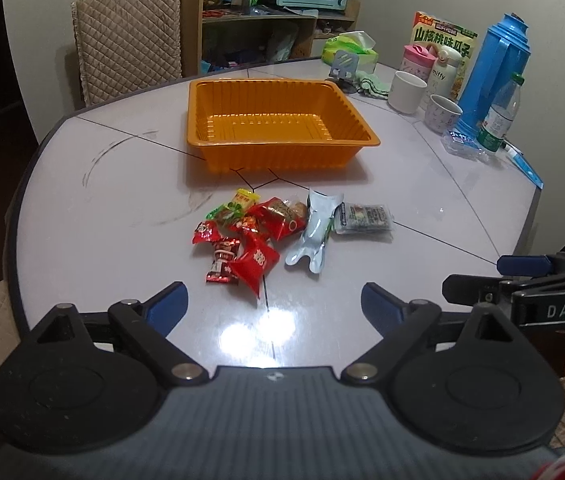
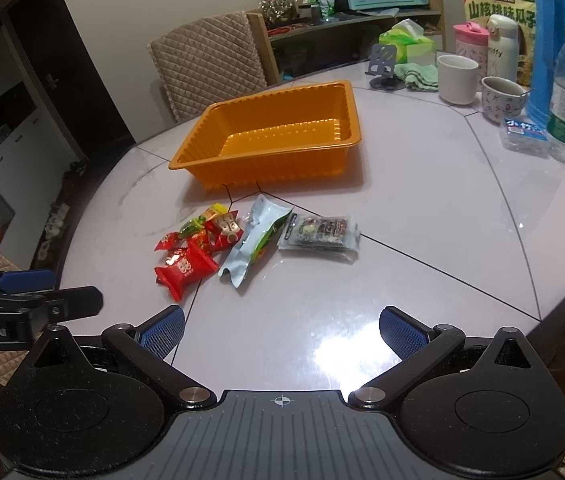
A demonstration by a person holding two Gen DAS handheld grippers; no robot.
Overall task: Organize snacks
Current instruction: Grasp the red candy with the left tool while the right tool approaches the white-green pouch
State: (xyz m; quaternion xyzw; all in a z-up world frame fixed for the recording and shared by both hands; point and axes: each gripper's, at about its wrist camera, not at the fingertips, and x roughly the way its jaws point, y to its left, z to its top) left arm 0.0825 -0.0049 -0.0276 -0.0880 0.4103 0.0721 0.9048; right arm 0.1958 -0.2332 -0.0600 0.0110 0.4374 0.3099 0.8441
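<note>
Snacks (image 1: 258, 236) lie just before the empty orange tray (image 1: 278, 148); with left gripper (image 1: 274, 304) and right gripper (image 2: 282, 328) both spread, we should pinch one wrapper edge.

Right gripper (image 2: 281, 330) jaws spread wide, nothing between, hovering over near table (image 2: 422, 208). Snack pile (image 2: 198, 246), pale pouch (image 2: 254, 246) and dark packet (image 2: 320, 234) lie beyond. Empty orange tray (image 2: 282, 160) farther. Left gripper (image 2: 58, 290) at left edge.
</note>
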